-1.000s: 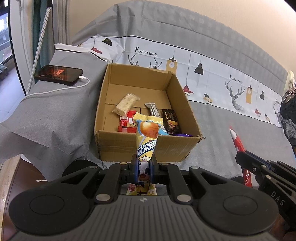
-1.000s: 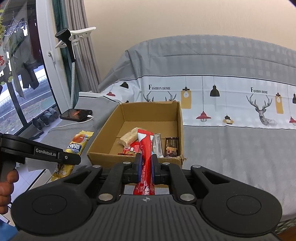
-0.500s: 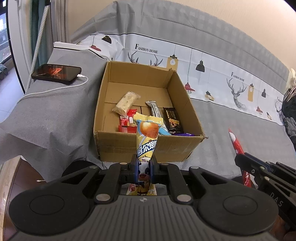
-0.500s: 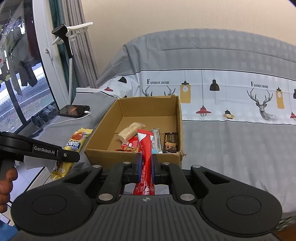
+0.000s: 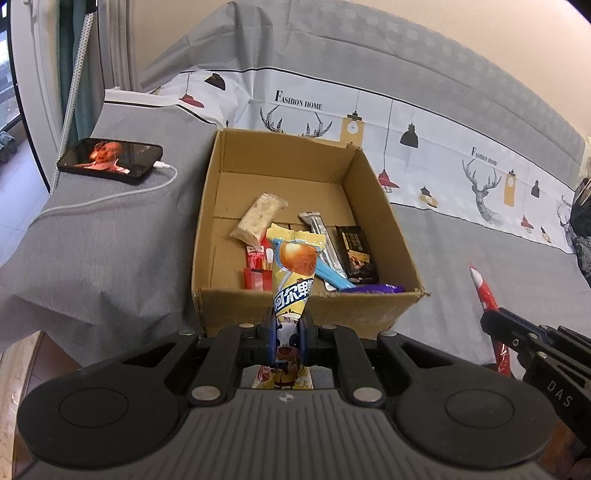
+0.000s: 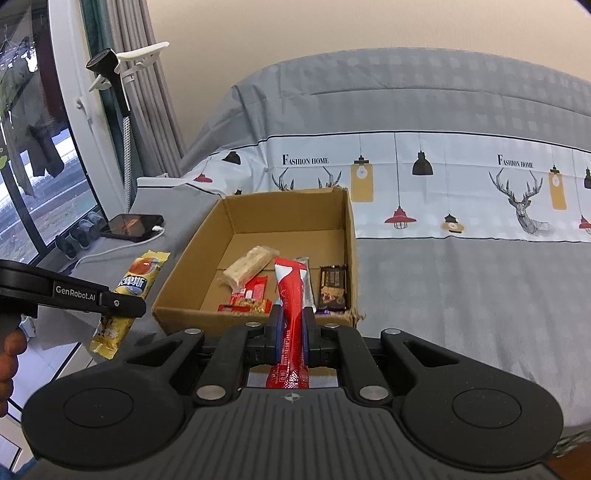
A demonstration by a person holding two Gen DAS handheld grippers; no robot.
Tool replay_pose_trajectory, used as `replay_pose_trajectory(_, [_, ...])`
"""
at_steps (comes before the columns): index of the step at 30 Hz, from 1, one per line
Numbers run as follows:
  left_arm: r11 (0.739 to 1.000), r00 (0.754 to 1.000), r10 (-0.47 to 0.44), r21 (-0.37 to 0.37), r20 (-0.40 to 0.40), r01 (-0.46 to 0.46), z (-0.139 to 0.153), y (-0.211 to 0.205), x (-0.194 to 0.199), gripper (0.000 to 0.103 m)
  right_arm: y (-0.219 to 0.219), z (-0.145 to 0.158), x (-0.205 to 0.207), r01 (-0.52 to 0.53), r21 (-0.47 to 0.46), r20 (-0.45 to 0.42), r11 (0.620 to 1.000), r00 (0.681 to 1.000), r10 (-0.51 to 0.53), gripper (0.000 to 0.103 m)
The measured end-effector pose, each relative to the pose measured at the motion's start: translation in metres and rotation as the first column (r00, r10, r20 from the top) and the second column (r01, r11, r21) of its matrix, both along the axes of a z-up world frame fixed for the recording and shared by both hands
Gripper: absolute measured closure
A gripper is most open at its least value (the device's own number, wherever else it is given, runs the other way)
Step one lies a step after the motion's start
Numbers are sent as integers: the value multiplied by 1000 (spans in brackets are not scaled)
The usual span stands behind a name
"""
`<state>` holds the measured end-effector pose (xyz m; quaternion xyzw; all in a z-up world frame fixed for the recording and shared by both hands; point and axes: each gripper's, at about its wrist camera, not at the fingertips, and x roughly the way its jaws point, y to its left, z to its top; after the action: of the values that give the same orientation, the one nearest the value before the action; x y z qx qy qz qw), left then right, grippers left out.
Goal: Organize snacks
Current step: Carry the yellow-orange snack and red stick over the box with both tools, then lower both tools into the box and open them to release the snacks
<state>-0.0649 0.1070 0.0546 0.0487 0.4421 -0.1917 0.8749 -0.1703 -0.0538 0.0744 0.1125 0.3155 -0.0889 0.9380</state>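
Snacks partly boxed: several lie in the cardboard box (image 5: 295, 314) mid-frame. My left gripper (image 5: 287, 332) clamps the yellow packet (image 5: 293, 291), my right gripper (image 6: 291, 325) the red stick (image 6: 291, 295); both remain unboxed.

A grey cover (image 6: 461, 280) drapes the sofa, crossed by a white band (image 6: 461, 192) printed with lamps, deer heads and "Fashion Home". On the armrest at the left lies a phone (image 5: 110, 160), screen lit, with a white cable (image 5: 110, 197) plugged into its right end and trailing over the grey cloth. Behind it stand curtains (image 6: 144, 92) and a window (image 6: 33, 147). A black steamer head on a white stand (image 6: 122, 70) rises by the window. Shoes (image 6: 79, 234) sit on the floor below the glass. The wall (image 6: 332, 29) is beige.
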Motion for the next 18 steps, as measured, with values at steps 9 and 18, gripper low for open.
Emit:
replay_pose_trajectory(9, [1000,1000,6,22,3,-6,1,-14,40,91,-16,-3,42,-3,14,6,1000,1000,3,93])
replay_pose_trajectory(18, [999,1000,12,42,-12,-11,-6,-34,91,91,-36,-15,90,4,37,-16,999,1000,-4,92])
